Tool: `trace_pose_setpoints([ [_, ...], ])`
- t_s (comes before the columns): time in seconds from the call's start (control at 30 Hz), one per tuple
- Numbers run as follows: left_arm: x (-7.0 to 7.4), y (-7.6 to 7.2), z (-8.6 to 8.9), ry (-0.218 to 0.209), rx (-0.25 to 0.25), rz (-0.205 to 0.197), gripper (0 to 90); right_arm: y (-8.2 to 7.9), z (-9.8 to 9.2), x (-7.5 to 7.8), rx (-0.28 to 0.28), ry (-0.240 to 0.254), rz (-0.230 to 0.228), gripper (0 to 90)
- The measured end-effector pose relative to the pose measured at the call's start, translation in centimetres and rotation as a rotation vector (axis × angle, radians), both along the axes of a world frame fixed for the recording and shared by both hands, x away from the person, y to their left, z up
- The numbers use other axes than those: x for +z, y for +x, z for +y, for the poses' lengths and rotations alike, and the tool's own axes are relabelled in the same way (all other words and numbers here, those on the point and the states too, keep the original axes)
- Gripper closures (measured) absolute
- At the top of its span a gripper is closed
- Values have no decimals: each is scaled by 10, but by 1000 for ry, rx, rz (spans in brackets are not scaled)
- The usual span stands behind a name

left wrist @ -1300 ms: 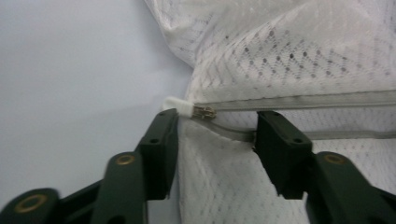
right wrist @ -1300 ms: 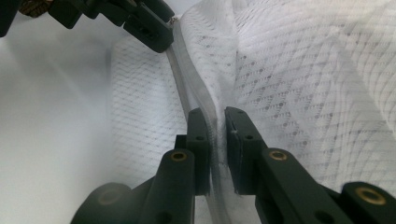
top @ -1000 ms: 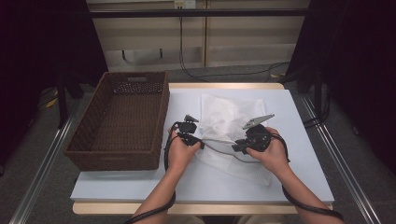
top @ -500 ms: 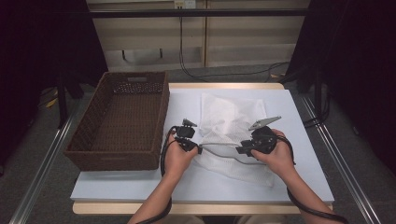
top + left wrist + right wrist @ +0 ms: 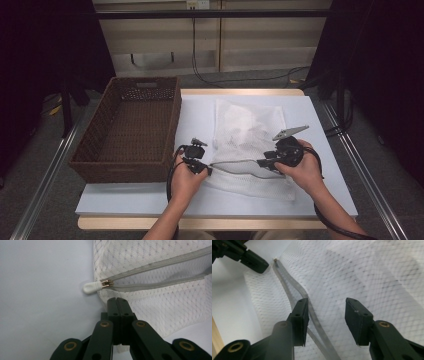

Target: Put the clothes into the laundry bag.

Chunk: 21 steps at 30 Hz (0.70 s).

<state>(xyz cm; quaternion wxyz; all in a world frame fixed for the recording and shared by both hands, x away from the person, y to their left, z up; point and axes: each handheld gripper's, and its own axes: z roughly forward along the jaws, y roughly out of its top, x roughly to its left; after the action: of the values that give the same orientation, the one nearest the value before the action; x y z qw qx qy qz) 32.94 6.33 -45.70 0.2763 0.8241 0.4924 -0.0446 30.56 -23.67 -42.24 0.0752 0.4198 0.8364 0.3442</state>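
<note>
A white mesh bag (image 5: 247, 130) lies flat on the table, its grey zipper (image 5: 232, 162) running across the near part, open. In the left gripper view the white pull tab (image 5: 90, 287) lies free at the zipper's end. My left gripper (image 5: 117, 300) is shut just short of it, over the bag's corner (image 5: 162, 302). My right gripper (image 5: 325, 315) hovers over the mesh (image 5: 362, 272); its jaws have just been opening and stand apart, not pinching the cloth. The zipper tape (image 5: 287, 280) passes under one jaw. In the high view the left gripper (image 5: 207, 170) and right gripper (image 5: 260, 162) face each other along the zipper.
A brown wicker basket (image 5: 132, 125) stands at the table's left side, close to my left hand. The white tabletop (image 5: 320, 120) shows bare to the right of the bag and along the near edge. Cables trail from both grippers.
My left gripper has drawn back toward the near edge. The bag, crumpled before, now lies flatter. The right hand has hardly moved.
</note>
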Motion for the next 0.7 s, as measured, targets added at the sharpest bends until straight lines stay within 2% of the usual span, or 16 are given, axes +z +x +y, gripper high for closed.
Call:
trace_pose_setpoints([
  [0.17, -1, -6, 3, 4, -1, -4, 900, 5, -6, 3, -46, 18, -17, 672],
  [0.27, -2, -11, 5, 1, -16, -5, 900, 10, -1, 3, -50, 24, -32, 671],
  [0.33, -1, -13, 5, -2, -16, -5, 900, 13, 6, 2, -39, 16, -51, 680],
  [0.4, -1, -14, 5, -5, -16, -1, 900, 17, 14, 0, -27, 37, -54, 693],
  [0.53, -1, -14, 8, -5, -13, -5, 900, 19, 29, -13, 28, 20, -31, 726],
  [0.7, 0, -14, 11, -14, -12, -11, 900, 11, 36, -31, 59, -27, 7, 725],
])
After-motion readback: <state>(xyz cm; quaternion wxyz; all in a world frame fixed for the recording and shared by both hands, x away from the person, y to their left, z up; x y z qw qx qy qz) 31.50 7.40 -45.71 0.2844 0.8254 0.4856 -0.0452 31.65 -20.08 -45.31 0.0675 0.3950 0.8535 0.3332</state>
